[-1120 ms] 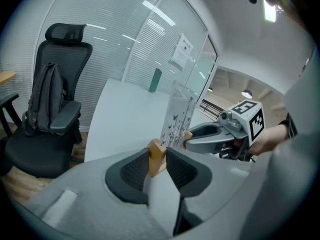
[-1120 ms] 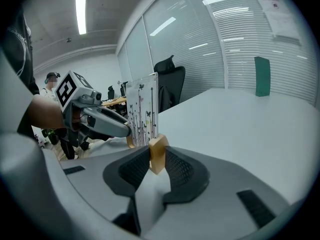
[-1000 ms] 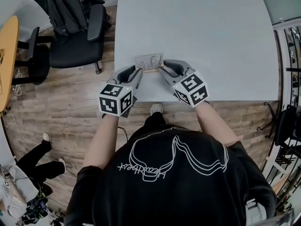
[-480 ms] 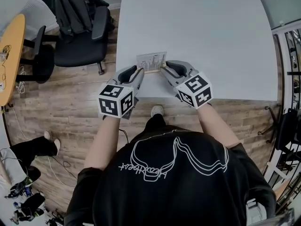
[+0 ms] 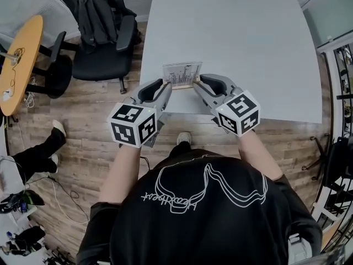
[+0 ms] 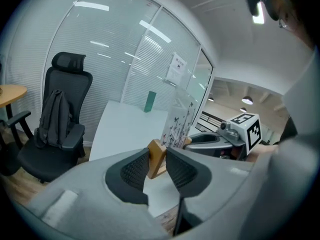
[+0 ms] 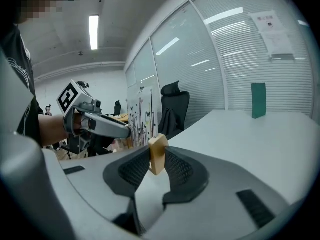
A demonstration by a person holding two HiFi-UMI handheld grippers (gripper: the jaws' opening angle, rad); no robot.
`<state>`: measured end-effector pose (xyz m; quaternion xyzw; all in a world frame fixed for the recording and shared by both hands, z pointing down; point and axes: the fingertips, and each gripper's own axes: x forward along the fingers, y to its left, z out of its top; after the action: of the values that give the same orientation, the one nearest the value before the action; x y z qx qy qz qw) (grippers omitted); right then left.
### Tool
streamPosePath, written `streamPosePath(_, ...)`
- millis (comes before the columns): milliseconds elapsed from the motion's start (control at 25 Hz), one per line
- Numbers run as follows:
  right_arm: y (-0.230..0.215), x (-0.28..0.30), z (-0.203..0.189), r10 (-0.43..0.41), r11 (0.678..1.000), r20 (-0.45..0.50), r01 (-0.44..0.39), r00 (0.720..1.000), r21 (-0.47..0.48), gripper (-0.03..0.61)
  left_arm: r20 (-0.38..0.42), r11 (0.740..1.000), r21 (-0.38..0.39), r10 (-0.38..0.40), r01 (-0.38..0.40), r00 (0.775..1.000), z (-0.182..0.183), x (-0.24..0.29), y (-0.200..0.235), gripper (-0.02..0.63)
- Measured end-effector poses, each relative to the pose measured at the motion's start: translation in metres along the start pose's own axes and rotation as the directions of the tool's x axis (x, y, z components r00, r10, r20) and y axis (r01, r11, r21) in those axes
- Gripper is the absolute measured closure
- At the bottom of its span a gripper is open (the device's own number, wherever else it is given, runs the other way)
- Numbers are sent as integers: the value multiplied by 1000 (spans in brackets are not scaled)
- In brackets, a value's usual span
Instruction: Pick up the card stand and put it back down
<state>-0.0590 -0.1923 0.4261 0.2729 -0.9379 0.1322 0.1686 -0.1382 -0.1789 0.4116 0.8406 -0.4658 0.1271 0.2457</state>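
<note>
The card stand (image 5: 182, 74) is a wooden bar holding a clear upright card printed with butterflies, near the white table's (image 5: 248, 48) front edge. My left gripper (image 5: 167, 85) is shut on the bar's left end, and my right gripper (image 5: 197, 83) is shut on its right end. In the left gripper view the wooden end (image 6: 156, 159) is pinched between the ribbed pads of the left gripper (image 6: 157, 161), with the card rising behind it. The right gripper view shows the other wooden end (image 7: 158, 154) clamped the same way. I cannot tell whether the stand rests on the table or hangs just above it.
A black office chair (image 5: 105, 37) with a backpack on it stands left of the table. A round wooden table (image 5: 19, 54) is at far left. A green box (image 7: 258, 100) stands far back on the white table. A person's legs (image 5: 38, 153) are on the floor at left.
Both grippers keep the same hold on the stand's ends. The head view has shifted a little, and the legs on the floor at left have moved.
</note>
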Motion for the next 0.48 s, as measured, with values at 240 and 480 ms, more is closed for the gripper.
streamPosePath(240, 20, -46, 22, 0, 1000, 43, 2, 999, -28, 482, 47, 1000, 17, 15, -16, 999, 17, -32, -44, 502)
streamPosePath(480, 44, -94, 30, 16, 998, 63, -12, 998, -55, 482, 86, 1000, 17, 16, -17, 996, 19, -62, -90, 502)
